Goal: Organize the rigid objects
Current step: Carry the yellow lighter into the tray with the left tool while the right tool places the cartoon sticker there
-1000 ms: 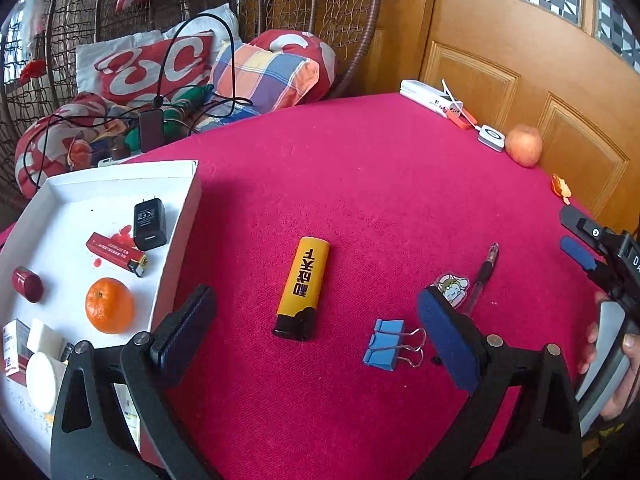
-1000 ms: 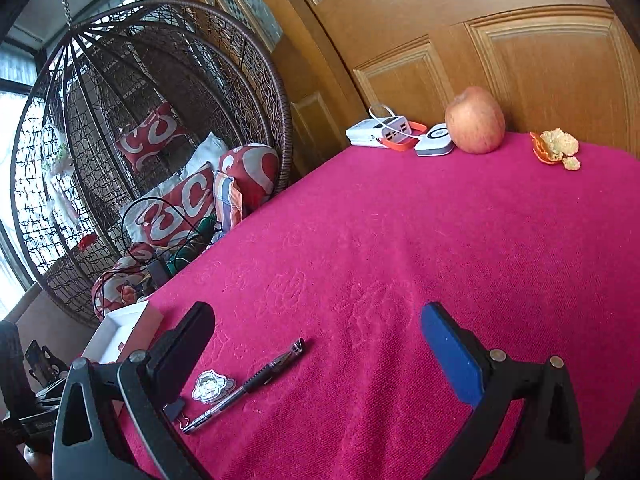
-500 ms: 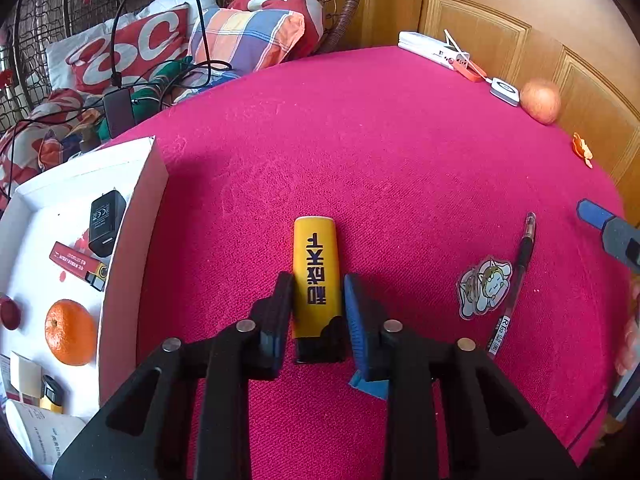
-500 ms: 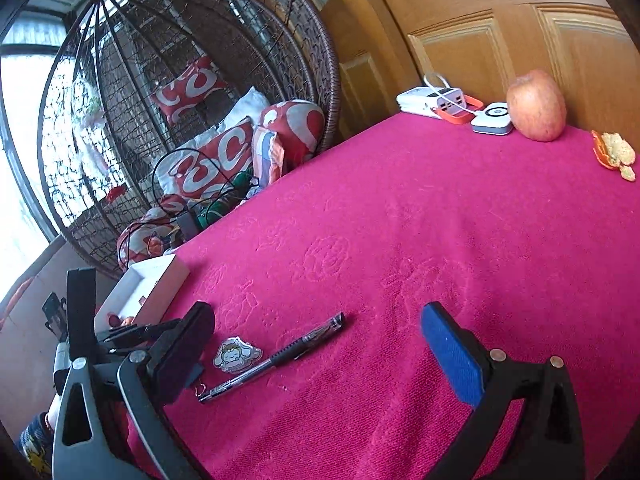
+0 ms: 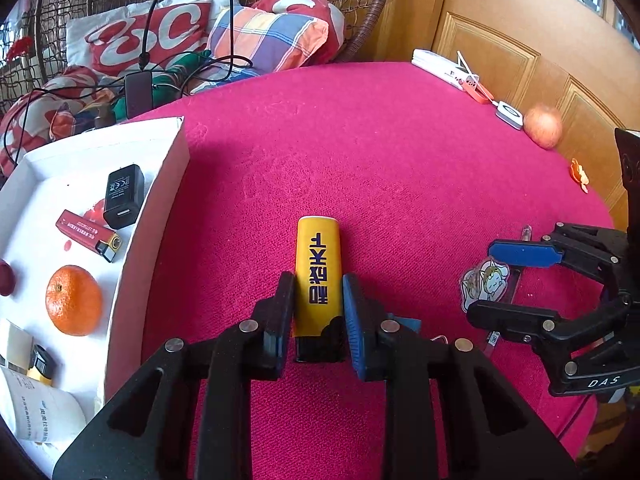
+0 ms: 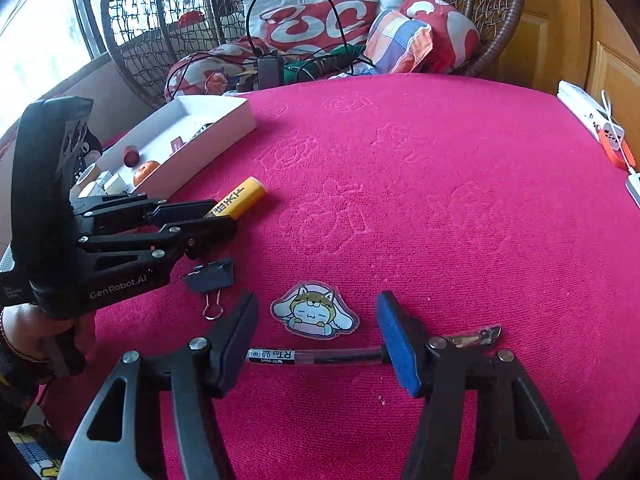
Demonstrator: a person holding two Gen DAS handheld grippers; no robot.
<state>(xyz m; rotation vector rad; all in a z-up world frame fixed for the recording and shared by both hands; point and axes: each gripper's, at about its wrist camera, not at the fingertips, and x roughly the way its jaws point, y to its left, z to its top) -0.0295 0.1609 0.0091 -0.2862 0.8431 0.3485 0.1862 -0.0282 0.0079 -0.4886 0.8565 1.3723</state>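
The left gripper (image 5: 318,312) is clamped on the yellow lighter (image 5: 318,276), one pad on each long side near its black cap, while the lighter lies on the red tablecloth (image 5: 360,152). Dark blue characters run down the lighter's body; I cannot read them. The gripper's frame is printed "GenRobot.AI" in the right wrist view, and a hand (image 6: 36,328) grips its handle.

The right gripper (image 6: 316,336) carries "DAS" on its frame in the left wrist view. Its jaws are closing, still apart, straddling one clear pen (image 6: 320,356) that lies crosswise between them; the pads do not press on it. The pen's label reads "RT", with smaller print that I cannot make out. Just beyond the pen lies one cartoon animal sticker (image 6: 314,314). One blue binder clip (image 6: 210,276) sits between the two grippers.

To the left stands one white box (image 5: 160,196). In it are one orange (image 5: 73,300), one black charger (image 5: 124,196), one red lighter (image 5: 86,234) with small print too fine to read, a dark red round item at the edge, and a small yellow-and-black object beside printed paper.

At the table's far edge are one apple (image 5: 543,126), a scrap of orange peel (image 5: 578,170), a small white device (image 5: 509,114) and a white power strip (image 5: 444,68). Beyond the table, a wicker chair (image 6: 496,20) holds red-and-white cushions (image 5: 160,36), a plaid one and black cables.
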